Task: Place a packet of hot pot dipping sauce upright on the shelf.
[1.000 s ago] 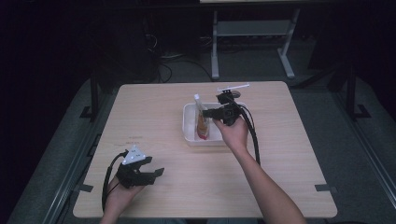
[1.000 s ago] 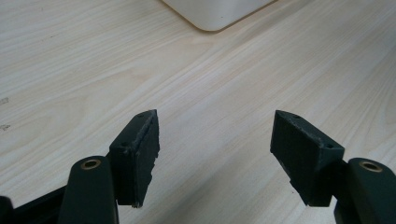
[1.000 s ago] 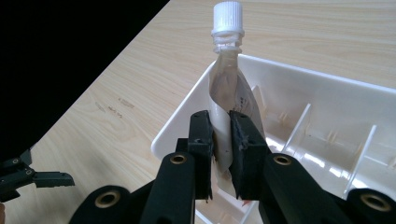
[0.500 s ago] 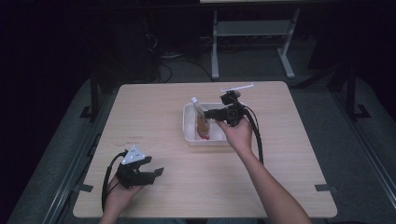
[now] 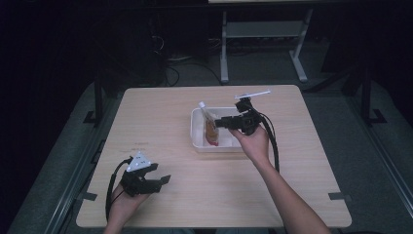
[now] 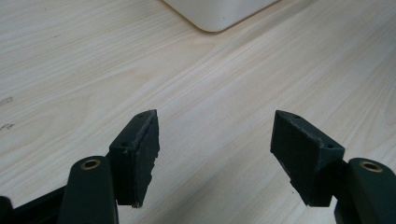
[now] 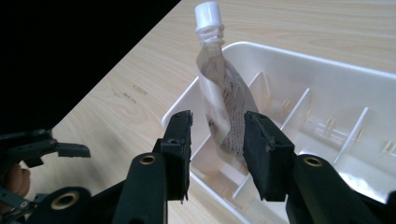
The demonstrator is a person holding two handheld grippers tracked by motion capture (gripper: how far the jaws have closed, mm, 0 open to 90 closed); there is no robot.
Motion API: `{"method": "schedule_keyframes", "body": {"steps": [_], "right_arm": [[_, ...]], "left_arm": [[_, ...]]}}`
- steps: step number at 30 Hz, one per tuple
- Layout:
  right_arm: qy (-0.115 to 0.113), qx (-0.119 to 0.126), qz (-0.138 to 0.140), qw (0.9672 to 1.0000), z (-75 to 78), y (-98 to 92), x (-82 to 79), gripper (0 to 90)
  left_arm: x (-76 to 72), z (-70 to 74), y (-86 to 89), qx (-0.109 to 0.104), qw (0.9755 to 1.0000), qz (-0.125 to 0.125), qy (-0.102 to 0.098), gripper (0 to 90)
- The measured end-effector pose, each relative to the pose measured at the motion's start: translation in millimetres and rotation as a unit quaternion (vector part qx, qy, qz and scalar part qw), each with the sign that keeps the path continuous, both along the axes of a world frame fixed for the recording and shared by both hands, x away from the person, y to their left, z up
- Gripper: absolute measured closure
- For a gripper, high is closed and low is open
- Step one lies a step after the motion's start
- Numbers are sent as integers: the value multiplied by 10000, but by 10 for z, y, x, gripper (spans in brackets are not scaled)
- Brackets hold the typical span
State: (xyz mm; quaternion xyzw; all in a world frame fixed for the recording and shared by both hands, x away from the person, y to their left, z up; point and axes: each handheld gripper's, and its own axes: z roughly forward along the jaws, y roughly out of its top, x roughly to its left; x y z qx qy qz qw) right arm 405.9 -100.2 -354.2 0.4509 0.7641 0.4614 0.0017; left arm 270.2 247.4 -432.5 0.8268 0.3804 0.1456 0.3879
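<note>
A clear pouch (image 7: pixel 219 98) with a white screw cap and orange-brown contents (image 5: pixel 210 129) stands upright, leaning in a slot at the left end of the white divided tray (image 5: pixel 197 141). My right gripper (image 7: pixel 218 117) hovers over the tray (image 7: pixel 327 84) with the pouch between its jaws. The jaws have just been opening, and a gap shows on each side of the pouch, so the pads are off it. In the high view this gripper (image 5: pixel 223 122) points left. My left gripper (image 5: pixel 163 180) rests open near the table's front left, nothing between its fingers (image 6: pixel 140 140).
The tray's near corner (image 6: pixel 215 11) lies ahead of the left gripper across bare wood. A thin white stick (image 5: pixel 252 94) lies behind the tray. Cables trail from both grippers. In the right gripper view, the table's edge (image 7: pixel 140 46) drops off to the left.
The right hand has shifted only slightly over the tray, and the pouch stays upright in its slot. The left gripper has not moved.
</note>
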Motion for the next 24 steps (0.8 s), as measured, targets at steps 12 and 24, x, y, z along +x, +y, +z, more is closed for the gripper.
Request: {"method": "schedule_keyframes", "body": {"steps": [12, 24], "right_arm": [[-30, -20, 320, 9995, -18, -83, -133, 561], [-17, -77, 516, 9986, -81, -206, -282, 528]], "left_arm": [[0, -5, -1, 18, 10000, -5, 4, 321], [0, -11, -12, 54, 10000, -17, 14, 321]]}}
